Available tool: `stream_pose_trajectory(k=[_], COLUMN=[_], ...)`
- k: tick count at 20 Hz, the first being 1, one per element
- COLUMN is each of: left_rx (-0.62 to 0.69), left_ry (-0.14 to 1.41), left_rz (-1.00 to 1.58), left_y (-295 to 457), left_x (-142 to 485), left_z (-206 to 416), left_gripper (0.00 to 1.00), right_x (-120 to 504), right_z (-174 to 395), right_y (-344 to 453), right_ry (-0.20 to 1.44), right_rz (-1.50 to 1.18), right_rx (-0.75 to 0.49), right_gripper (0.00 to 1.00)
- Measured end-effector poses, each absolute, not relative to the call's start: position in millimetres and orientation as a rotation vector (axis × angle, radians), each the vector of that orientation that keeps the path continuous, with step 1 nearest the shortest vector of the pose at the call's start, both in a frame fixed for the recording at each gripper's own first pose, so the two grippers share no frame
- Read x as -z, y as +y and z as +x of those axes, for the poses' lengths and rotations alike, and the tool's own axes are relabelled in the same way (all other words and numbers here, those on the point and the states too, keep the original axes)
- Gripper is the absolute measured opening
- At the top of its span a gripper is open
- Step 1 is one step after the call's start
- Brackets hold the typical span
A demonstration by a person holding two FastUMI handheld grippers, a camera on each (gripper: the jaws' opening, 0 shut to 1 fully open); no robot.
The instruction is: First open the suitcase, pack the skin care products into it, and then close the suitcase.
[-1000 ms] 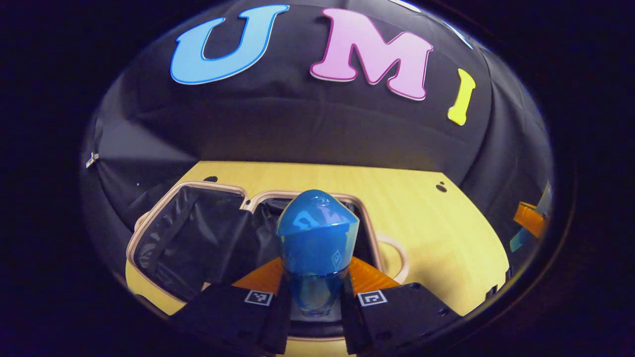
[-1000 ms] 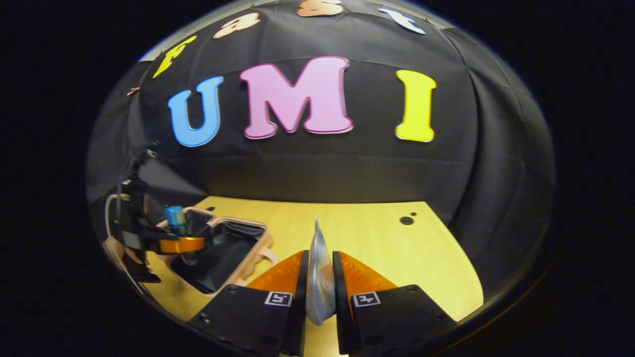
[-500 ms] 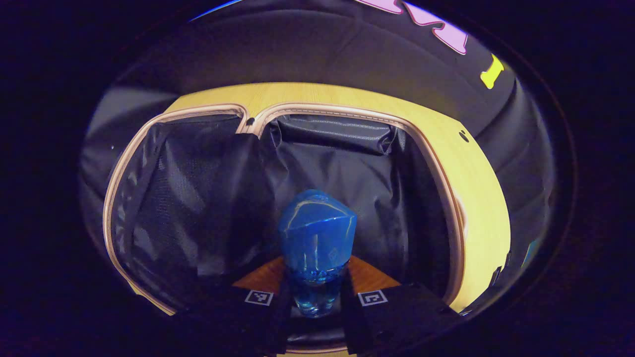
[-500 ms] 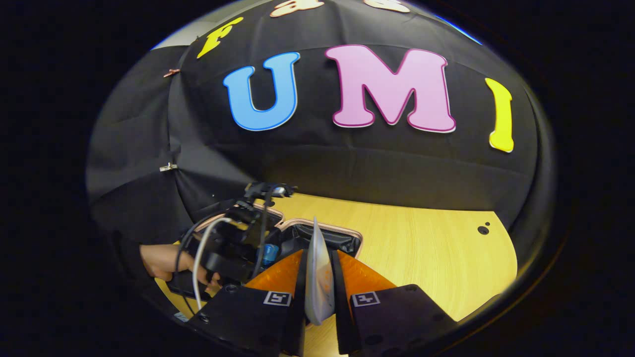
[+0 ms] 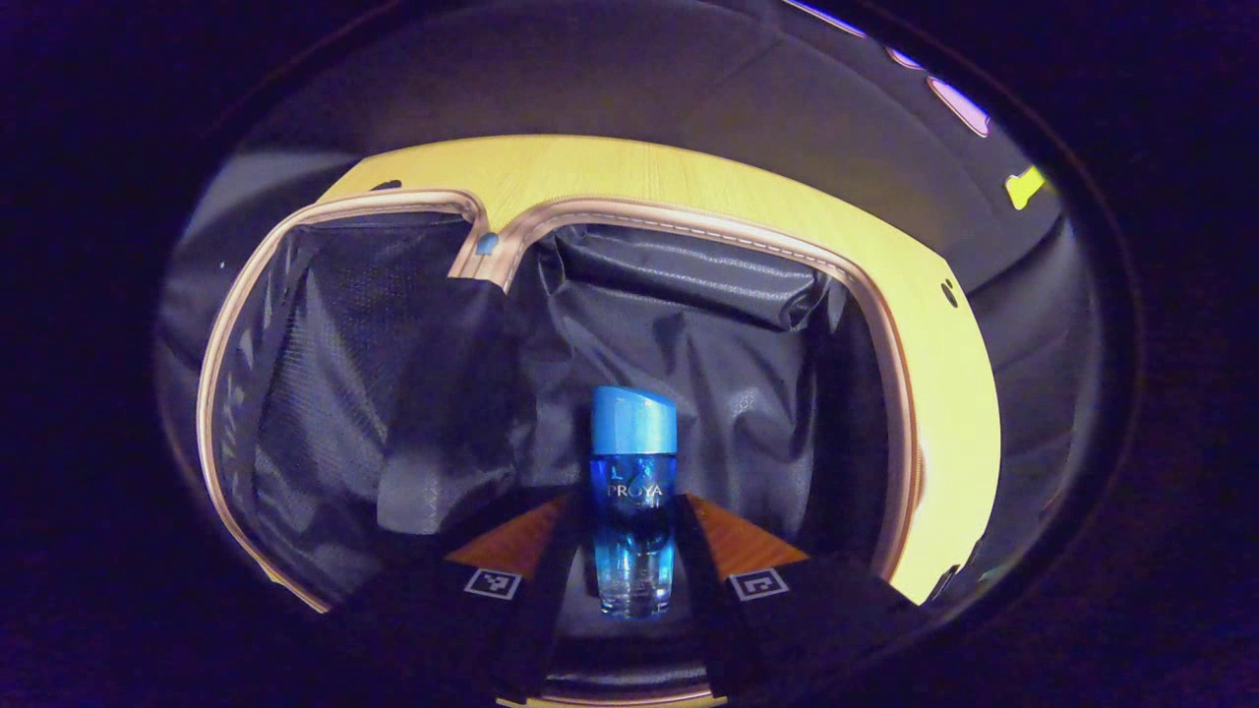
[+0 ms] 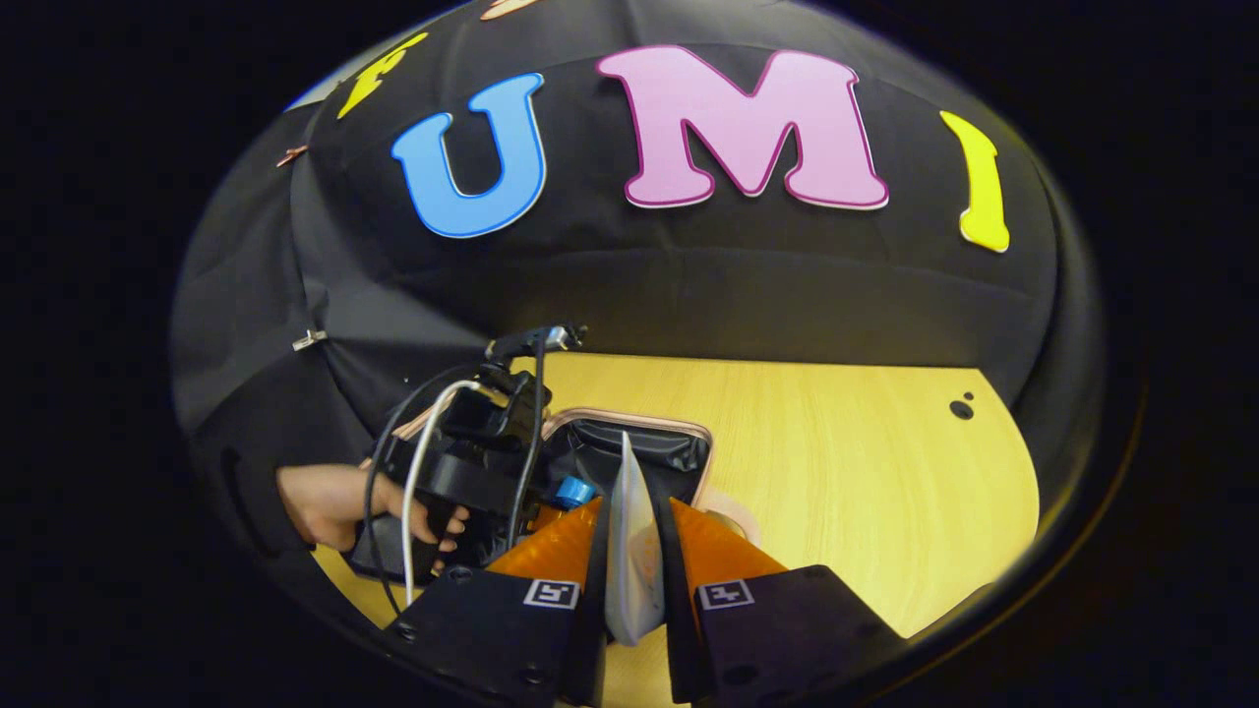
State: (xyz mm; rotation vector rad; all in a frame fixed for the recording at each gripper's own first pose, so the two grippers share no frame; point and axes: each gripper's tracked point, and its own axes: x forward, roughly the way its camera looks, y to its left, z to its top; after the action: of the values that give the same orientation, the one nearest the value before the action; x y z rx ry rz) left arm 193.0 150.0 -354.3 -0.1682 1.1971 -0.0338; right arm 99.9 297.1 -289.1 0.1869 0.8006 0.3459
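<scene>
The open suitcase (image 5: 689, 324) leaves bare black lining around the blue bottle (image 5: 632, 492) lying between the left tool (image 5: 629, 580) fingers; beyond its rim, the table (image 6: 846, 472) lies bare to the right

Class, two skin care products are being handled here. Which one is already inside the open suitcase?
The blue bottle between the left gripper's fingers; the flat sachet is clamped outside the suitcase.
</scene>
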Motion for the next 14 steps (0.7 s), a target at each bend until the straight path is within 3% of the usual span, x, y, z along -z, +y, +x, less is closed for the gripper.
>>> stream_pose_trajectory(k=[2,4,5,10,11,12,13,14], left_rx=[-0.009,-0.054,-0.061,-0.135,-0.134,-0.135,-0.142,-0.149], left_ry=[1.034,0.861,0.816,0.809,0.831,0.843,0.848,0.847], left_rz=[-0.155,-0.131,-0.137,-0.192,-0.245,-0.289,-0.317,-0.329], left_y=[171,201,215,268,264,261,259,258], left_x=[309,261,248,235,238,240,239,238], left_z=[197,187,173,89,73,61,50,41], left_gripper=[0.62,0.78,0.95,0.95,0.91,0.96,0.96,0.96], right_x=[308,336,357,431,442,452,459,463], right_z=[106,109,108,102,100,99,97,96], right_y=[310,326,334,370,368,366,364,362], right_ry=[0.873,0.960,1.022,1.237,1.259,1.284,1.298,1.314], right_rz=[0.197,0.234,0.251,0.282,0.240,0.205,0.175,0.155], right_rx=[-0.356,-0.350,-0.335,-0.279,-0.256,-0.230,-0.208,-0.187], right_gripper=[0.29,0.29,0.29,0.29,0.29,0.29,0.20,0.21])
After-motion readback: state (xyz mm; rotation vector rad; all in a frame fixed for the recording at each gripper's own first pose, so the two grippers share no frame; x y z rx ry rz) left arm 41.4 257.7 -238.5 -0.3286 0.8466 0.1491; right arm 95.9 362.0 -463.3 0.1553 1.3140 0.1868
